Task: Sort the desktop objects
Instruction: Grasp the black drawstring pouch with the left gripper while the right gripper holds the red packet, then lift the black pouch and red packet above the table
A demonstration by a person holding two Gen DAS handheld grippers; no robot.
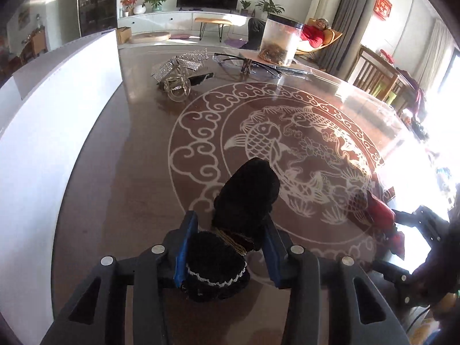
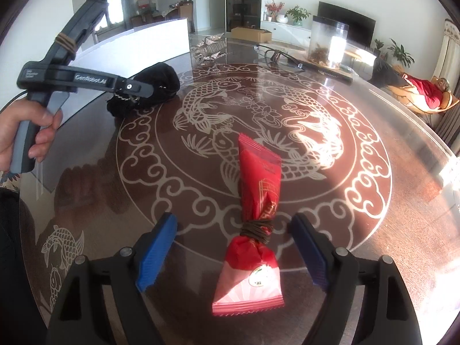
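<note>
Left gripper low in the frame, blue pads pressed against a black velvet pouch tied at the neck with gold cord, the pouch resting on a dark glossy table printed with pale fish and cloud scrolls. At the right edge, partly washed out by glare, a red packet and part of the right gripper. Along the left a white panel; at the far side a sparkly silver ornament, clear glasses and a transparent jar with brownish contents at the bottom.
</note>
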